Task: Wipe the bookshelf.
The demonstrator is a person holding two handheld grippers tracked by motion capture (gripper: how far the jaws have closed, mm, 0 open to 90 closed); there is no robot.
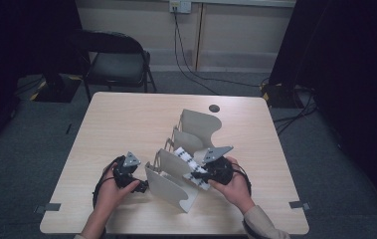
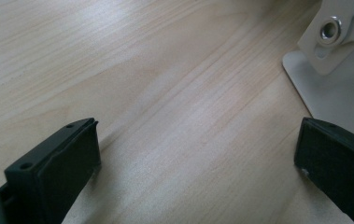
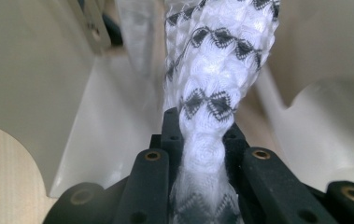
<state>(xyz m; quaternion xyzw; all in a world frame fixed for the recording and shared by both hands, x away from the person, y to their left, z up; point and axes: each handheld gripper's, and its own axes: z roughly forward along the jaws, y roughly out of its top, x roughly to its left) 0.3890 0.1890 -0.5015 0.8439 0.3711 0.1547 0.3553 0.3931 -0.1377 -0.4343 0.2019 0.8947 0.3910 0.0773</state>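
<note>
Right gripper is clamped on a white black-patterned cloth, held between rack dividers near the table's front edge; left gripper is kept open.

White cloth with black diamonds; cream rack.

The room is dim and its edges are almost black. Soft light falls from above on the desk, which looks pale and a bit grainy. In the left gripper view the wood shines with a soft glare. In the right gripper view, the white cloth glows bright and blurry up close.
</note>
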